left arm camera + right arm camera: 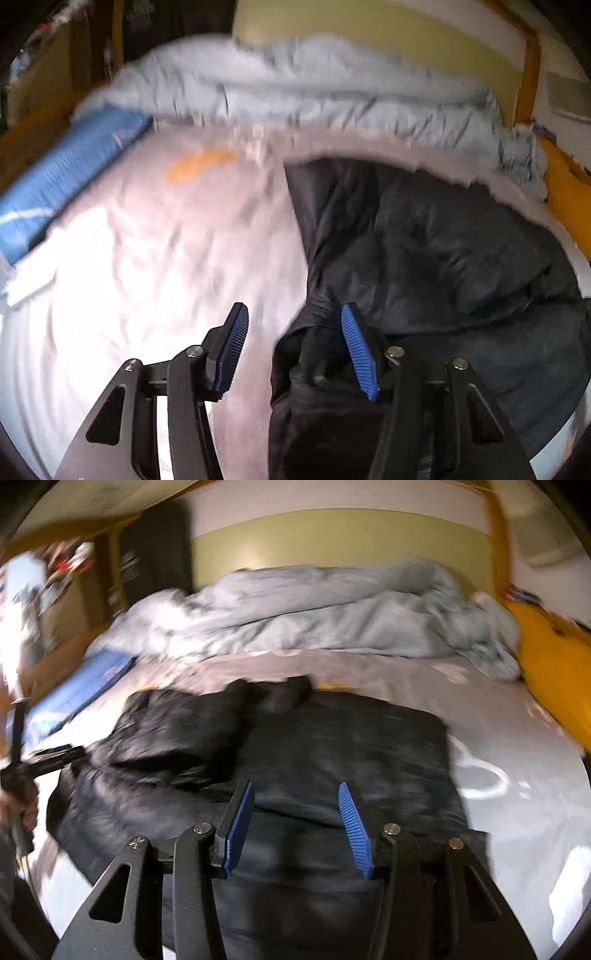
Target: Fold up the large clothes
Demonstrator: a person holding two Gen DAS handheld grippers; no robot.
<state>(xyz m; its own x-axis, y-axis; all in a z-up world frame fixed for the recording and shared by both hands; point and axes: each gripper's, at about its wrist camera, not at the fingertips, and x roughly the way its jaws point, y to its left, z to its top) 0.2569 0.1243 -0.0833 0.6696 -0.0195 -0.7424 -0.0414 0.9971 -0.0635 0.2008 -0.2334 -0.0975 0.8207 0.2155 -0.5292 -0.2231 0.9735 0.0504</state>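
A large black garment (424, 240) lies spread on a pale bedsheet (147, 240). In the left wrist view my left gripper (293, 308) hovers at the garment's left edge. Its jaws stand apart and a bunched fold of the black cloth rises beside the right pad (356, 350); the pads do not press on it. In the right wrist view the black garment (332, 738) fills the middle, its left part heaped and crumpled. My right gripper (296, 784) is open above its near part with nothing between the pads. Both views are blurred.
A crumpled light blue duvet (314, 616) is piled at the far end of the bed. A blue flat item (81, 690) lies at the left edge. An orange bed frame (554, 675) runs along the right. A person's hand (22, 808) grips a black tool at the far left.
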